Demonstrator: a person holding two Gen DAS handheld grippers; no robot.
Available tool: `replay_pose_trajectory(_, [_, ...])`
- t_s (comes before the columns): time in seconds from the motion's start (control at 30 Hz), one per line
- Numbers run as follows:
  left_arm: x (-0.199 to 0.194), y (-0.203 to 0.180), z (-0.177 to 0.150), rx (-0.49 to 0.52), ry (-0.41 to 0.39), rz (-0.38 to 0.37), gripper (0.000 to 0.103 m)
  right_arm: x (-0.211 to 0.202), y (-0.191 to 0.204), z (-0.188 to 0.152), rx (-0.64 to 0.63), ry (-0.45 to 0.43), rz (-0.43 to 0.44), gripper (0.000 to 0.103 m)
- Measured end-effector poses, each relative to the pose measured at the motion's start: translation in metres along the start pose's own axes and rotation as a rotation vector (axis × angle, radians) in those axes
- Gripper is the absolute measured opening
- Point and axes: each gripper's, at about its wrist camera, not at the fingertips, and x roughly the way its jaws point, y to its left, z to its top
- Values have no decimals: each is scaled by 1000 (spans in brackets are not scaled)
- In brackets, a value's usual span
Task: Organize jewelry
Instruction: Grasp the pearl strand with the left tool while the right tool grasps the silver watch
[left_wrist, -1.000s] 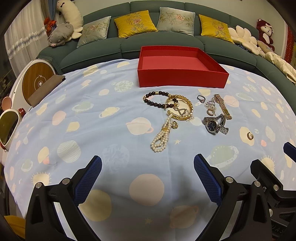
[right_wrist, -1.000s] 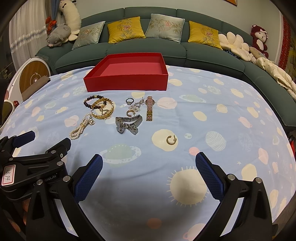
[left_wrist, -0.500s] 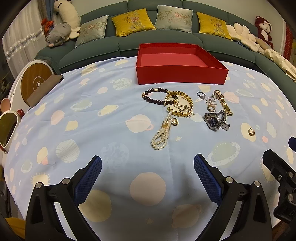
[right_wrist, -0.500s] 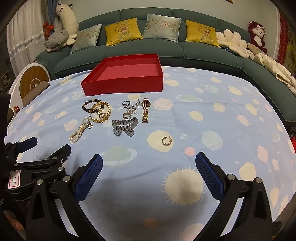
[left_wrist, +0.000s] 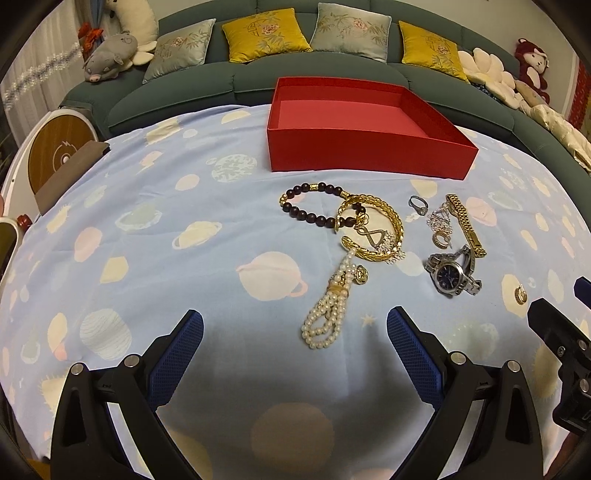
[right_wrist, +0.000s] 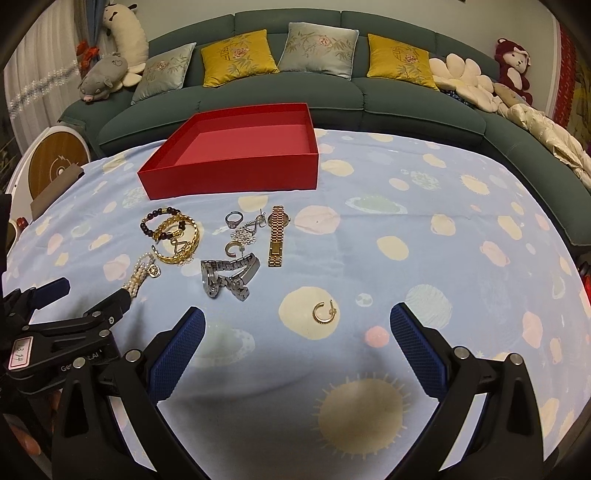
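- Both tools have eased forward toward the jewelry since a second ago; the pieces lie where they were.
- Left tool (left_wrist: 294, 354): spread wide, holding nothing, pearl strand (left_wrist: 327, 314) just ahead.
- Right tool (right_wrist: 297, 354): spread wide, holding nothing, gold earring (right_wrist: 324, 312) just ahead.
- One red box (right_wrist: 236, 162) stands toward the tabletop's (right_wrist: 461, 258) far edge, nothing in it.
- Two watches: silver watch (left_wrist: 452, 275), gold watch (right_wrist: 276, 236).
- One beaded bracelet (left_wrist: 314, 203), one gold bangle (left_wrist: 373, 230), one ring (left_wrist: 417, 205).

matt red card box (left_wrist: 369, 155), glossy metal watch (left_wrist: 452, 275), printed cloth (left_wrist: 166, 240)

Curved green sofa (right_wrist: 332, 92) with cushions (right_wrist: 238, 57) and plush toys (right_wrist: 107, 75) behind planet-print tablecloth (right_wrist: 424, 258)
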Motion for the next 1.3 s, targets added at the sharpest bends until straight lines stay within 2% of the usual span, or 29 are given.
replay_pose_trajectory(0.13, [13,9,5,-37,32,-71,80,7,2,-1,5,21,21,98])
replay_pose_trajectory(0.3, [21,8,10,-36,29,-73,71,13,6,-2,-22,24,23,98])
replay_pose_trajectory(0.4, [23,0,12,-7,19,-71,61,18,9,1,-33,23,27,98])
replay_pose_trajectory(0.47, [23,-4,13,5,17,-77,46,21,10,3,-40,22,30,98])
replay_pose_trajectory(0.5, [23,-6,14,11,18,-86,42,23,11,3,-44,21,33,98])
replay_pose_trajectory(0.57, [22,-8,15,18,25,-112,19,26,13,6,-52,23,38,96])
replay_pose_trajectory(0.6, [22,-9,16,20,30,-125,14,28,14,6,-55,25,43,94])
replay_pose_trajectory(0.77, [19,-6,16,7,38,-141,12,37,18,9,-62,49,75,80])
replay_pose_trajectory(1.03, [7,0,18,2,15,-122,12,55,36,12,-64,87,116,79])
replay_pose_trajectory(1.23, [5,5,15,18,14,-94,12,69,44,13,-69,100,106,76])
replay_pose_trajectory(1.3, [6,8,14,15,19,-96,12,70,45,14,-74,94,102,66])
